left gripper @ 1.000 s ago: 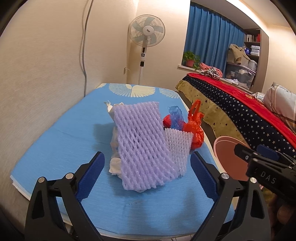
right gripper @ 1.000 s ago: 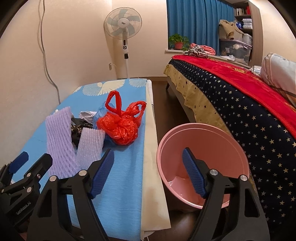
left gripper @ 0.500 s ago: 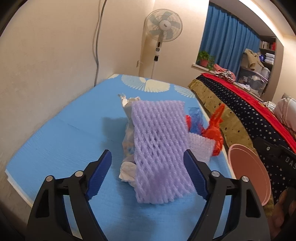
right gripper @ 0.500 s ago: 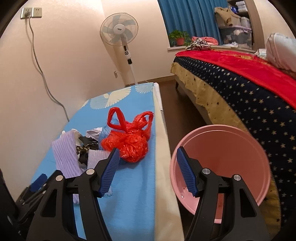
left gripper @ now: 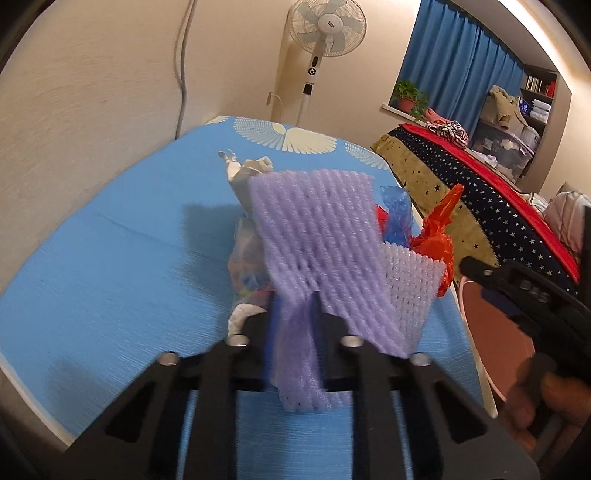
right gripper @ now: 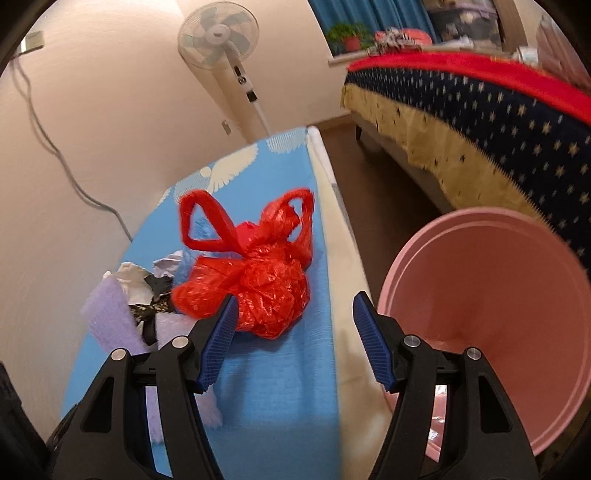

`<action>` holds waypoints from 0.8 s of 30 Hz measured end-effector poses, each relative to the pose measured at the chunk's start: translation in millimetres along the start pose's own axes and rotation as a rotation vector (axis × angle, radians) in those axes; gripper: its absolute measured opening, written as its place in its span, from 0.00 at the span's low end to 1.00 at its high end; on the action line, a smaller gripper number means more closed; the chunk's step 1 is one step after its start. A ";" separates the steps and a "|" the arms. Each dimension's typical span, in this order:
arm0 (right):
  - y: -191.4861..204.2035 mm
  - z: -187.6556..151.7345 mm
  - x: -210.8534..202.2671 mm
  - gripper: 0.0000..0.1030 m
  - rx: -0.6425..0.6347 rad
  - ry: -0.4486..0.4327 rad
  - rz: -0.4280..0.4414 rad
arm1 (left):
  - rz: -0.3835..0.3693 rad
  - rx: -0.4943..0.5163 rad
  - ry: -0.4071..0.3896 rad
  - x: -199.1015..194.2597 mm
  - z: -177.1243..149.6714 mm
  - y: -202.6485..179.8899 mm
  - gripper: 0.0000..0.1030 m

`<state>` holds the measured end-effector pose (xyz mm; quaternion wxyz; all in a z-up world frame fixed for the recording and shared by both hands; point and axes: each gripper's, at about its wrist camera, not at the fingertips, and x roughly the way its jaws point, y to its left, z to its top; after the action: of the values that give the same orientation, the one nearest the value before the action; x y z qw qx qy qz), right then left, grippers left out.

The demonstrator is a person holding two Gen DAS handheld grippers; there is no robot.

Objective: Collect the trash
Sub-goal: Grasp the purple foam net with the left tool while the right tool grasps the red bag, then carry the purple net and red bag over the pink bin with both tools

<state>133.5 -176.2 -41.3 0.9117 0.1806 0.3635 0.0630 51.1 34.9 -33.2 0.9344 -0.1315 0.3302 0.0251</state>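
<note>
A heap of trash lies on the blue mat (left gripper: 110, 266). My left gripper (left gripper: 295, 317) is shut on the lower edge of a purple foam net (left gripper: 317, 236), which stands up in front of it. Beside it are a white foam net (left gripper: 410, 280), crumpled wrappers (left gripper: 247, 266) and a red plastic bag (left gripper: 437, 236). My right gripper (right gripper: 295, 332) is open, its left pad at the red plastic bag (right gripper: 258, 280), which has two loop handles. The purple net (right gripper: 110, 314) shows at its left. A pink bucket (right gripper: 491, 295) stands on the floor to the right.
A pedestal fan (left gripper: 325, 33) stands behind the mat by the wall. A bed with a starred cover (right gripper: 480, 110) runs along the right. The mat's cream edge (right gripper: 343, 266) borders the floor gap beside the bucket. My right gripper also shows in the left wrist view (left gripper: 517, 291).
My left gripper has moved forward and closed on the purple foam net. My right gripper has moved closer to the red bag and stays open.
</note>
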 end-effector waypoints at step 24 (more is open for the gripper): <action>21.3 7.4 -12.9 0.09 -0.120 -0.014 0.032 | -0.014 0.027 -0.122 -30.4 16.4 -5.5 0.07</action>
<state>129.6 -161.8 -20.1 0.9224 0.1318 0.3496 0.0978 38.1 35.1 -0.7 0.9546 -0.1195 0.2719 0.0223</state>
